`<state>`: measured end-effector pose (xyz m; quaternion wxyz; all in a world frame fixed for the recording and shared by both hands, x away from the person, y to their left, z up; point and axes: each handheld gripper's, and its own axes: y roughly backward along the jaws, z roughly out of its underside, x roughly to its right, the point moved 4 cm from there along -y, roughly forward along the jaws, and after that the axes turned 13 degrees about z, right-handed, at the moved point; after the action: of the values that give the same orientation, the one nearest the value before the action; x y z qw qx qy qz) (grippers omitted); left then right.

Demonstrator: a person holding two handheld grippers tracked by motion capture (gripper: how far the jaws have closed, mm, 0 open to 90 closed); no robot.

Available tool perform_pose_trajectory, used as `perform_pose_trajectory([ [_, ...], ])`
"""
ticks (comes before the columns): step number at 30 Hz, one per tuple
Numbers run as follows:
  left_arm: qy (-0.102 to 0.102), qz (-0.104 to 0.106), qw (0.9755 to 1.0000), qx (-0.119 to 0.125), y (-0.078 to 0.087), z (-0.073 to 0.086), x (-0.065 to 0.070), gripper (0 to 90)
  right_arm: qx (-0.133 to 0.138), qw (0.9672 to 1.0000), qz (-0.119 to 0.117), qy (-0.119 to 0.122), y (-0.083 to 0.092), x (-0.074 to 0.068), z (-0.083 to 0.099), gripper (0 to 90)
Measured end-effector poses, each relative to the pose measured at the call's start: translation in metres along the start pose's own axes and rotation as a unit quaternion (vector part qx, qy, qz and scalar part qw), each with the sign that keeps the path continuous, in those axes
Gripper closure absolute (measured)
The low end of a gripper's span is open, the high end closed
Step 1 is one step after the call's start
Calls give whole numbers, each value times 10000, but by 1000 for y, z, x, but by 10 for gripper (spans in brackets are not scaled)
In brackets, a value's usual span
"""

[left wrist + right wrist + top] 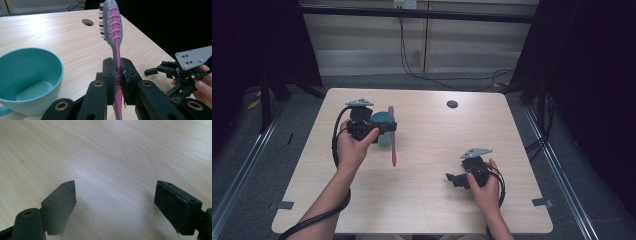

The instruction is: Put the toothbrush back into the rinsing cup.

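Your left gripper (pixel 117 75) clenched on pink toothbrush (pixel 113 37) (bristles up), beside teal cup (pixel 30 75); your right gripper (pixel 115 205) spread wide, holding nothing.

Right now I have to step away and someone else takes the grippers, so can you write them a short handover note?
Left hand-held gripper: shut on the pink and grey plastic toothbrush, gripped at mid-handle, bristle head pointing away from the person.
Right hand-held gripper: open, holding nothing, low over bare wood at the right of the light wooden table.
Teal round cup: upright and with nothing in it, right beside the left hand-held gripper.
Done: toothbrush picked up.
Left: likely to stand the toothbrush in the teal cup, then release; it is not in the cup yet.
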<state>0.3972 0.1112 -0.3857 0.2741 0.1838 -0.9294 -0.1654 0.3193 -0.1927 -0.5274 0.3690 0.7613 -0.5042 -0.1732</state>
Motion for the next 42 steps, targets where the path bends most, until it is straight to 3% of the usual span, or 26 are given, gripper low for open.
perform_pose_trajectory([
  [9,-65,-64,10000,21,5,-6,0,835,40,10000,-24,22,-3,-2,6,154],
  [13,-64,-105,9999,58,8,-9,-1,834,77,9997,-1,228,-4,-2,7,146],
  [24,-127,-133,9998,118,14,-22,2,834,367,9992,-8,146,-6,-3,12,119],
  [42,-265,-285,9992,131,17,-44,2,834,386,9990,-77,233,-6,-2,12,111],
])
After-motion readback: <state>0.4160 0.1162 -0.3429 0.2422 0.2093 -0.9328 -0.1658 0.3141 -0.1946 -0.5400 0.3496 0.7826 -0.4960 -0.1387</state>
